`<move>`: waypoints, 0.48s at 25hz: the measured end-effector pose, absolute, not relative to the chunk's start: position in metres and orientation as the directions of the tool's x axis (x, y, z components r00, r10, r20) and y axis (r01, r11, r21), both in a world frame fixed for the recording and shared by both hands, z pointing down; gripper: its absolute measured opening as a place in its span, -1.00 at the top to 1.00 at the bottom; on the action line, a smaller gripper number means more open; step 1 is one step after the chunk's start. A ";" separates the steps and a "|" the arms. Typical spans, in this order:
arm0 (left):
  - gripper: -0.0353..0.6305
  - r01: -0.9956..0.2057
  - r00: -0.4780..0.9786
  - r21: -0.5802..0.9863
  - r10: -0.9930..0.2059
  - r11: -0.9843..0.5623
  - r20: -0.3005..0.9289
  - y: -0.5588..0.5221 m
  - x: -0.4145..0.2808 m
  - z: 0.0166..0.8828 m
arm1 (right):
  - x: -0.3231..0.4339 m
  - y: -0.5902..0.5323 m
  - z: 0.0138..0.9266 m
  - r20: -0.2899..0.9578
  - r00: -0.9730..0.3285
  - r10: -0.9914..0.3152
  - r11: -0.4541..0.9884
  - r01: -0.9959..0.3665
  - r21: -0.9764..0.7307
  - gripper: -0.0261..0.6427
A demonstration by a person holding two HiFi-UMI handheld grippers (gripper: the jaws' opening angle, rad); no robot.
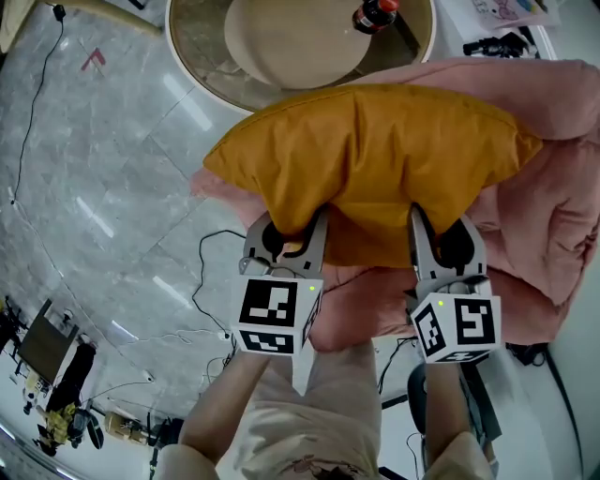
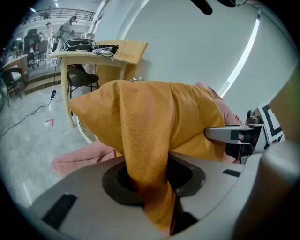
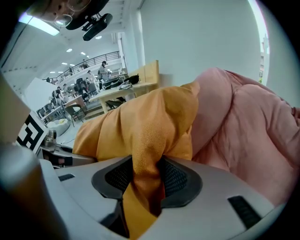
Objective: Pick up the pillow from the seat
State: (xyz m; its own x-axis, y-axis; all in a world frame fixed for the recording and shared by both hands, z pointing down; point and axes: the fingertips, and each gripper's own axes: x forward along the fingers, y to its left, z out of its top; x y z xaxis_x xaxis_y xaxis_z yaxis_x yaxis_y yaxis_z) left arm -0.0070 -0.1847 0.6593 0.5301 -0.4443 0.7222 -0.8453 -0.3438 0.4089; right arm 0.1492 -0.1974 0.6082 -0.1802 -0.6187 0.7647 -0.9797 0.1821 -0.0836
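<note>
An orange pillow lies across a pink, soft seat. My left gripper is shut on a fold of the pillow's near edge at the left, and its pads pinch the orange pillow cloth in the left gripper view. My right gripper is shut on the same edge further right. In the right gripper view a bunch of the orange pillow is squeezed between the pads, with the pink seat behind it.
A round table with a dark bottle stands just beyond the seat. Cables run over the grey marble floor at the left. A wooden table and a chair stand further off.
</note>
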 end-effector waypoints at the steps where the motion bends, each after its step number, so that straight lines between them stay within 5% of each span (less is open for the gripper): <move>1: 0.50 -0.845 0.530 0.407 -0.449 -0.346 0.719 -0.183 -0.007 0.657 | 0.149 -0.195 0.606 0.761 -0.178 -0.623 0.180 -0.980 -0.082 0.36; 12: 0.52 -0.847 0.526 0.376 -0.492 -0.375 0.693 -0.162 -0.003 0.631 | 0.152 -0.169 0.584 0.721 -0.179 -0.669 0.167 -0.982 -0.089 0.50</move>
